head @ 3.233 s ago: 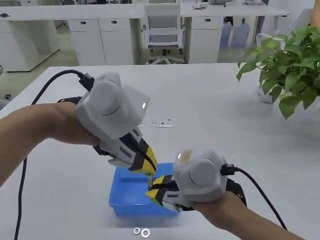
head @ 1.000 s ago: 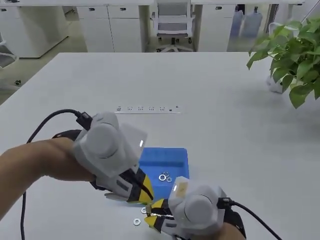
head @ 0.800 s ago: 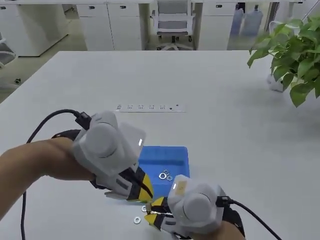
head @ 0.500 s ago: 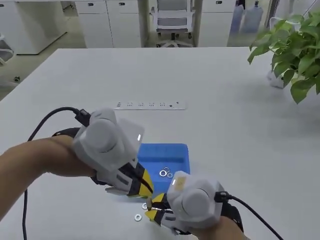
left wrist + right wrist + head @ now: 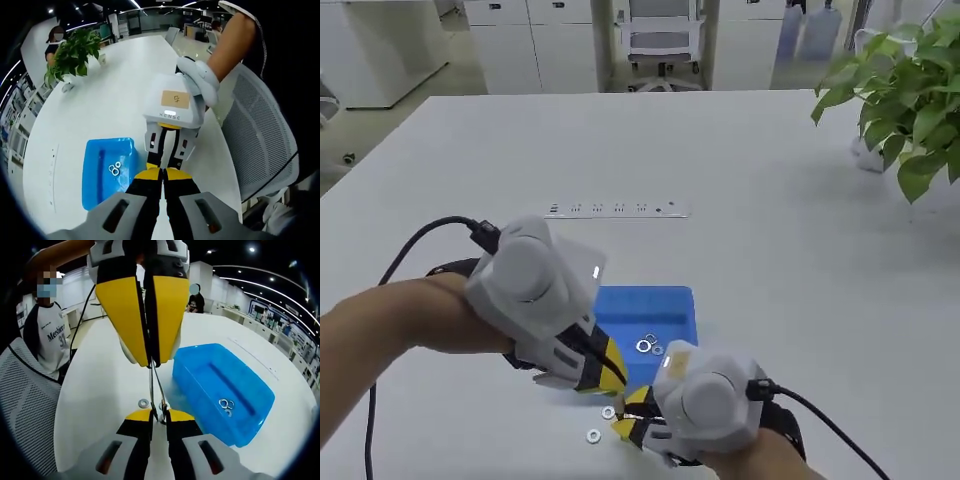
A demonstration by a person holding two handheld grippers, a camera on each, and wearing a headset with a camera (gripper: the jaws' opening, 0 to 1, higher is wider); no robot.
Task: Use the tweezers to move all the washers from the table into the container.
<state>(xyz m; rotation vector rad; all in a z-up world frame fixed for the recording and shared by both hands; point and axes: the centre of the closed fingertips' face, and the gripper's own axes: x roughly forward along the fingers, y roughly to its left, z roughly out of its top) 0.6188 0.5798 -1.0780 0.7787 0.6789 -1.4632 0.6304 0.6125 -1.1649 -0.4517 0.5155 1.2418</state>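
Thin metal tweezers (image 5: 151, 390) hang from the yellow jaws of my left gripper (image 5: 150, 362), which is shut on their top. My right gripper (image 5: 159, 416) is shut around their lower legs, close above the table. One washer (image 5: 143, 402) lies on the table beside the tips, and a second washer (image 5: 162, 406) sits right at the tips; whether it is pinched I cannot tell. In the head view my left gripper (image 5: 610, 375) and right gripper (image 5: 628, 425) meet over two washers (image 5: 608, 412) just in front of the blue container (image 5: 665, 300). It holds three washers (image 5: 648, 347).
A white power strip (image 5: 615, 210) lies beyond the container. A potted plant (image 5: 900, 100) stands at the table's far right, and an office chair (image 5: 660, 40) stands behind the table. A black cable (image 5: 410, 255) trails from my left gripper. The table's near edge is close to my hands.
Both grippers, earlier over the container, now sit lower in front of it by the loose washers. Over the last second they have barely shifted; the head camera has tilted.
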